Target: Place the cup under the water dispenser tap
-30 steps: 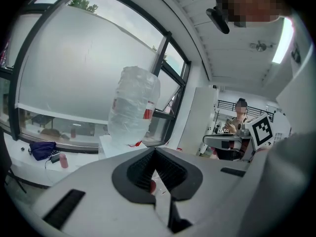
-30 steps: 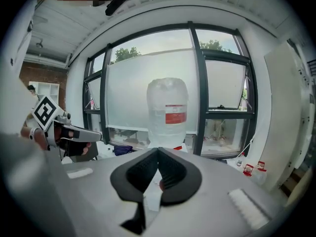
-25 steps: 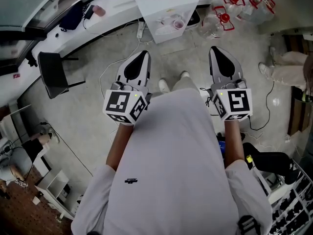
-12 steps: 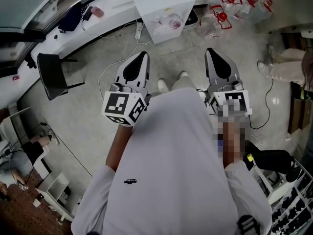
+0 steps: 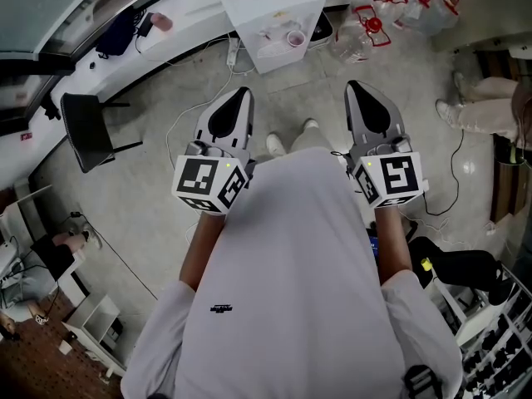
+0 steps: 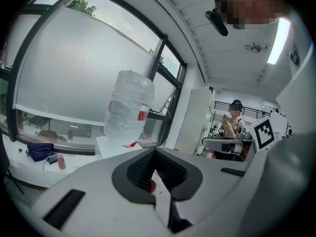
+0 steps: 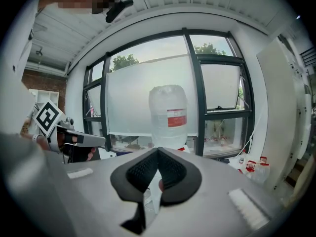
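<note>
A white water dispenser (image 5: pixel 268 8) stands ahead on the floor, topped by an upturned clear bottle (image 6: pixel 127 107) that the right gripper view also shows (image 7: pixel 168 115). A small pink cup (image 5: pixel 295 37) sits on the dispenser's front ledge. My left gripper (image 5: pixel 243 91) and right gripper (image 5: pixel 356 84) are held side by side at waist height, well short of the dispenser, both pointing at it. In the left gripper view the jaws (image 6: pixel 156 149) meet with nothing in them. The right gripper's jaws (image 7: pixel 158 149) are likewise shut and empty.
Several empty jugs with red caps (image 5: pixel 378 25) lie right of the dispenser. A white counter (image 5: pixel 166 36) runs along the window, with a black chair (image 5: pixel 87 127) at left. Cables cross the floor. A person's legs (image 5: pixel 486 110) are at far right, and another person (image 6: pixel 232 127) sits behind.
The dispenser and jugs have slid slightly up in the head view. Both grippers stay shut in about the same place, the right one a touch further left.
</note>
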Action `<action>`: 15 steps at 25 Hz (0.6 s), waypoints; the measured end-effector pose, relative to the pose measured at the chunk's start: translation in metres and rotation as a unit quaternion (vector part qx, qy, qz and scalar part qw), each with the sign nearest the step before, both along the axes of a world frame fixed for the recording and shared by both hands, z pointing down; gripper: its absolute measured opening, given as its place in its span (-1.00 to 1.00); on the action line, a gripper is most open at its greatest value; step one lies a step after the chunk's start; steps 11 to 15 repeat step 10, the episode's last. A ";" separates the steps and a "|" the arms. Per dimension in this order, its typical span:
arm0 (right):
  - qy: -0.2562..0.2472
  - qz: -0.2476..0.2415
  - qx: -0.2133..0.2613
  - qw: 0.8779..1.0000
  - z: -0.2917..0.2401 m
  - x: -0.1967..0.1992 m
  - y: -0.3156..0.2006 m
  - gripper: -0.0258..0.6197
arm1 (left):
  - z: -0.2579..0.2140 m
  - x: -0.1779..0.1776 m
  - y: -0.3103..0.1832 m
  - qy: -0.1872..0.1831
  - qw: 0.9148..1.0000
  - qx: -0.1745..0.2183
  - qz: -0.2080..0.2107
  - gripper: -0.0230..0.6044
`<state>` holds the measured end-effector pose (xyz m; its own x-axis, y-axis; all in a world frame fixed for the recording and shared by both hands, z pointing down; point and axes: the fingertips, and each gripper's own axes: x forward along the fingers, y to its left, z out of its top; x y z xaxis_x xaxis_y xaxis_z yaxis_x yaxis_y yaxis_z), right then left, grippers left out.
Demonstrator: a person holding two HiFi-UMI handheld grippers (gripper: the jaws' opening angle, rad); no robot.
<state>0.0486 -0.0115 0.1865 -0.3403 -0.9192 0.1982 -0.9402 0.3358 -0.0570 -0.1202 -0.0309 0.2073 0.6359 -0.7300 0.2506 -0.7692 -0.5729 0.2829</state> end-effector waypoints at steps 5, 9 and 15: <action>-0.003 0.003 0.002 1.000 -0.001 0.001 0.000 -0.89 | 0.002 0.002 0.001 -0.002 1.000 -0.002 0.004 -0.93; -0.003 0.002 0.004 1.000 -0.002 0.001 0.001 -0.89 | 0.001 0.003 0.002 -0.001 1.000 -0.002 0.004 -0.93; -0.004 0.001 0.005 1.000 -0.003 0.001 0.001 -0.89 | 0.001 0.004 0.001 -0.001 1.000 -0.002 0.005 -0.93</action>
